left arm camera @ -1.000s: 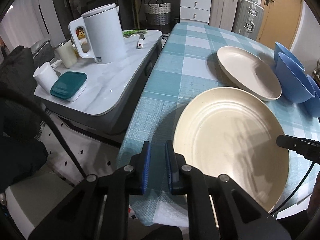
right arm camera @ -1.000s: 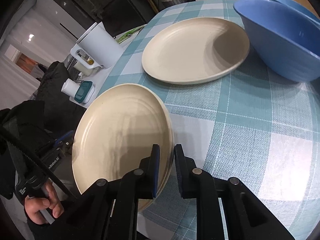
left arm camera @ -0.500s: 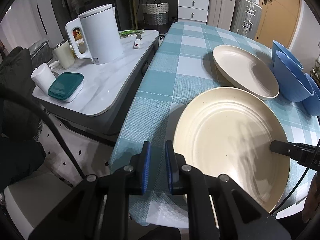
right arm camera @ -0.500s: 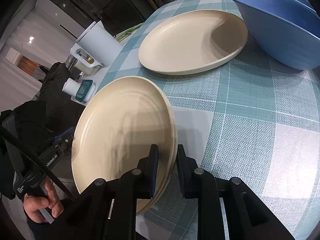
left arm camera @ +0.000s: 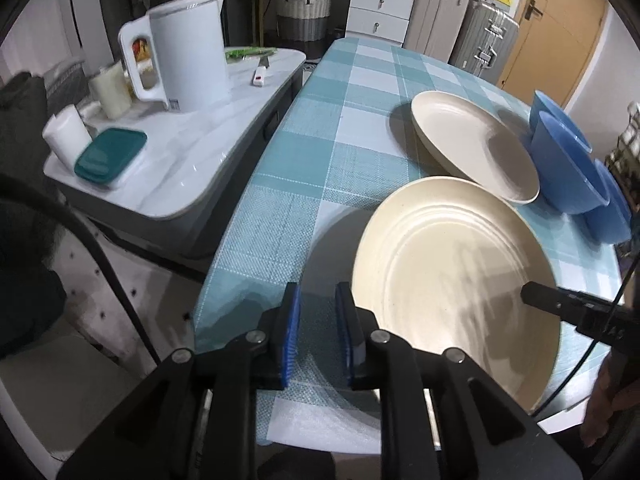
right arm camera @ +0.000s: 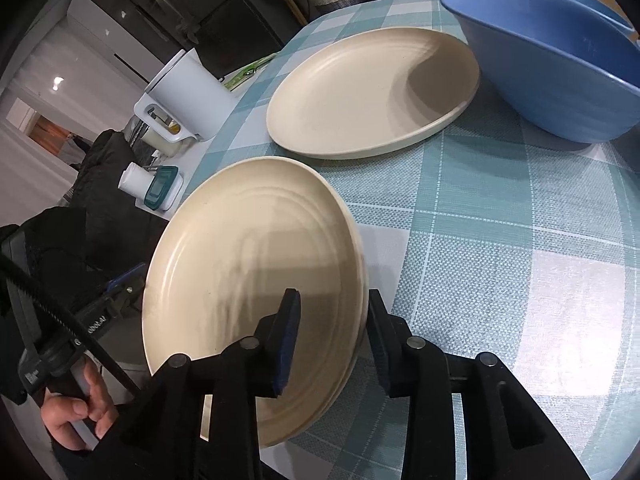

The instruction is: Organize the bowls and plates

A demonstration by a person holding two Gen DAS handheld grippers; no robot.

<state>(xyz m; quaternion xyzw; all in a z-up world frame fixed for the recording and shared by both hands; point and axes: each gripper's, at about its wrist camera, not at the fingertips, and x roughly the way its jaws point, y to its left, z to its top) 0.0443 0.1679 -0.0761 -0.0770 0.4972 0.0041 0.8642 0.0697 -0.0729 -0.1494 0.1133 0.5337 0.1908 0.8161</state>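
A cream plate [right arm camera: 248, 264] is tilted, lifted off the checked tablecloth [right arm camera: 500, 248], with its near rim between the fingers of my right gripper [right arm camera: 334, 338], which is shut on it. The same plate [left arm camera: 452, 276] shows in the left wrist view, with the right gripper's finger [left arm camera: 560, 304] on its right rim. My left gripper [left arm camera: 318, 334] is empty beside the plate's left edge, jaws slightly apart. A second cream plate [right arm camera: 372, 88] lies flat further back. Blue bowls [right arm camera: 548, 64] stand to its right.
A low marble side table [left arm camera: 172, 168] stands left of the dining table, holding a white kettle [left arm camera: 180, 60], a teal-lidded box [left arm camera: 110, 154] and cups. Suitcases [left arm camera: 460, 24] and drawers stand at the back. The table's near edge [left arm camera: 320, 436] is just below my grippers.
My right gripper has lifted the near plate and tilted it further. Its jaws look wider apart on the rim. My left gripper stayed beside it, empty.
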